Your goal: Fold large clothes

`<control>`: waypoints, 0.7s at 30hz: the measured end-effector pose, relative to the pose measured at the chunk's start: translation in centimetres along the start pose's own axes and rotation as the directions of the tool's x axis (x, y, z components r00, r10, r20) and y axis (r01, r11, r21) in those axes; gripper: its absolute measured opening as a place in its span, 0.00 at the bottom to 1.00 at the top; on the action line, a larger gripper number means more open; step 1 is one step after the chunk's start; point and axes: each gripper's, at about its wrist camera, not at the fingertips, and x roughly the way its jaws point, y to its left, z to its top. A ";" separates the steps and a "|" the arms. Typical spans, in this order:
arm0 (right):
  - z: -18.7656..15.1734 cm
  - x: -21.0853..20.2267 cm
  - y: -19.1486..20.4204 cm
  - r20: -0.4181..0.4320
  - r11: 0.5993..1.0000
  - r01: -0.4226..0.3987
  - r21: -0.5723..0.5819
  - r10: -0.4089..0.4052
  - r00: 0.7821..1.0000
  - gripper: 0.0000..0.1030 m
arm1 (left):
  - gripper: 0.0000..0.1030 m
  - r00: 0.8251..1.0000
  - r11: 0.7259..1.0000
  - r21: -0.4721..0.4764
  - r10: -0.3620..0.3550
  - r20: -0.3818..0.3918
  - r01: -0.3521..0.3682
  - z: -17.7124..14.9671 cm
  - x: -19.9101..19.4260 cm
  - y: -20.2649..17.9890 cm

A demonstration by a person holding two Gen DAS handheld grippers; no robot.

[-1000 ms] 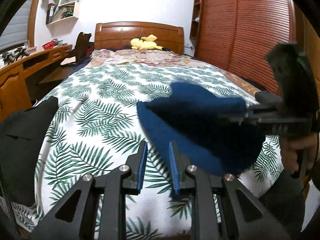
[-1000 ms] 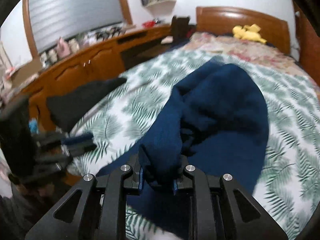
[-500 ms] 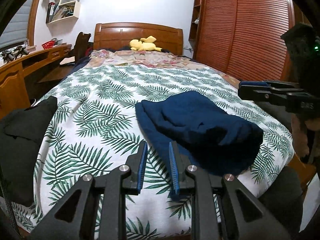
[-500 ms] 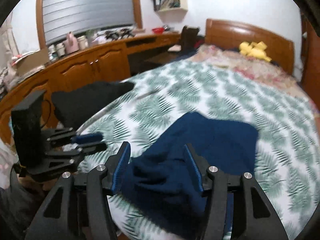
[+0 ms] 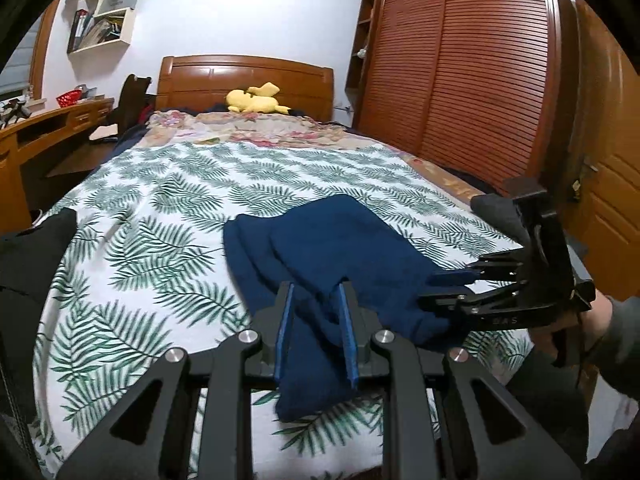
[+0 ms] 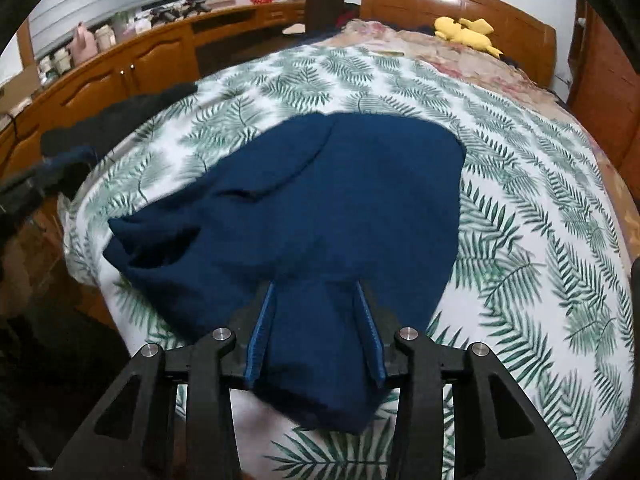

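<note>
1. Our bed [image 5: 168, 216] carries the blue garment [image 6: 340, 200], bunched near the foot edge.
2. Our right gripper [image 6: 316, 332] angles down, its jaws just closing around cloth, not yet pinching; a shallow bite may slip.
3. Our left gripper [image 5: 316, 328] hovers low, narrowly parted, holding nothing.
</note>
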 end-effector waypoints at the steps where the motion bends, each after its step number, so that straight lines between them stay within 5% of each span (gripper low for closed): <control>1: 0.0 0.0 -0.1 0.007 1.000 -0.008 0.016 0.008 1.000 0.39 | 0.20 1.000 1.000 -0.001 -0.012 -0.010 0.012 0.0 0.4 -0.3; 21: -0.3 -0.4 -0.5 0.053 0.999 -0.029 0.018 0.028 0.998 0.39 | 0.20 0.991 0.998 0.063 -0.007 -0.132 0.015 -1.7 4.1 -2.9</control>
